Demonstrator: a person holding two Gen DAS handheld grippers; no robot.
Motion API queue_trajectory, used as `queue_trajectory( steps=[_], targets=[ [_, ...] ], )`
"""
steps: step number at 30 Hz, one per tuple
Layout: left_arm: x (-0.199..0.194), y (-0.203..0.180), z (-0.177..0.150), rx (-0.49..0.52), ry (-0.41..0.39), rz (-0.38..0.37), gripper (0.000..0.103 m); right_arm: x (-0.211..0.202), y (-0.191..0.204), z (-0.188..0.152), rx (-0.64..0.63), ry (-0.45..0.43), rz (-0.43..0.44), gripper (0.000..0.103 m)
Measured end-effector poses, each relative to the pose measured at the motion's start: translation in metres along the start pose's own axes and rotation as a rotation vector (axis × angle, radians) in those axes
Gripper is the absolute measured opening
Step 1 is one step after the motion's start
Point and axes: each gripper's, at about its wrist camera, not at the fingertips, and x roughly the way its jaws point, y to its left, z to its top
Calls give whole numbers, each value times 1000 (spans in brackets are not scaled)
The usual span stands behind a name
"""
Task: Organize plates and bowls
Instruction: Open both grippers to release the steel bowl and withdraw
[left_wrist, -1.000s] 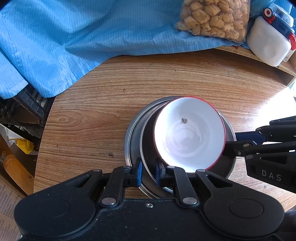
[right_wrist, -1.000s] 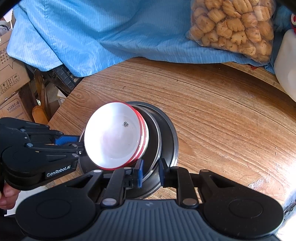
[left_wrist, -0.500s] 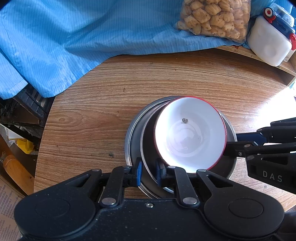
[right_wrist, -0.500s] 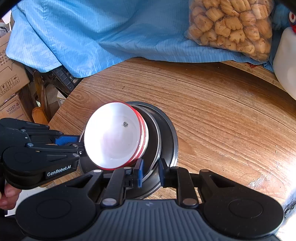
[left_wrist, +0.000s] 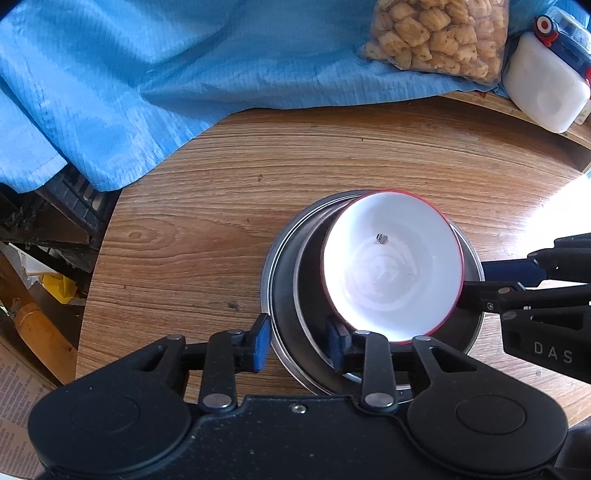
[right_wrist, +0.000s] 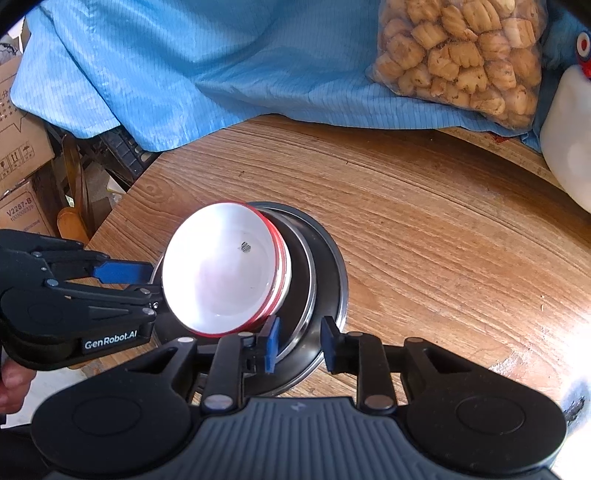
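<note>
Your left gripper (left_wrist: 297, 345) has just been opening; its jaws now stand apart astride the near rim of the metal plates (left_wrist: 284, 295), pads off. Right gripper (right_wrist: 297, 345) likewise, just opening, straddling the opposite rim. White bowl (left_wrist: 391, 273) sits stacked on them, on the worktop (left_wrist: 184, 229).

We read "GenRobot.AI" in white on the left gripper (right_wrist: 122, 275) body, "DAS" in white on the right gripper (left_wrist: 476, 277) body, and "V2287-B" on a cardboard box (right_wrist: 20, 210) off the tabletop's left edge; smaller print under it is unreadable
</note>
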Motion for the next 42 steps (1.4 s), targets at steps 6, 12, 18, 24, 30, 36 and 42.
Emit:
queue_trajectory(
  steps=[6,12,18,24,30,36,42],
  targets=[
    [0,0,-1,2,-3,20,47,-2,4,-1,-16,-7,-23,30],
    [-3,3,-3,-11,-15,36,59,-5,2,-3,-5,-15,-38,41],
    [-7,7,-5,-32,-29,55,75,-7,1,-6,5,-24,-55,51],
    [-10,13,-7,-55,-39,66,85,-11,-3,-9,25,-41,-71,64],
    [-14,22,-9,-100,-47,66,93,-17,-1,-12,24,-66,-105,73],
    [-13,27,-12,-121,-49,64,99,-20,-4,-18,37,-76,-136,88],
    [-16,30,-17,-137,-67,62,102,-24,-7,-26,20,-84,-158,94]
  ],
)
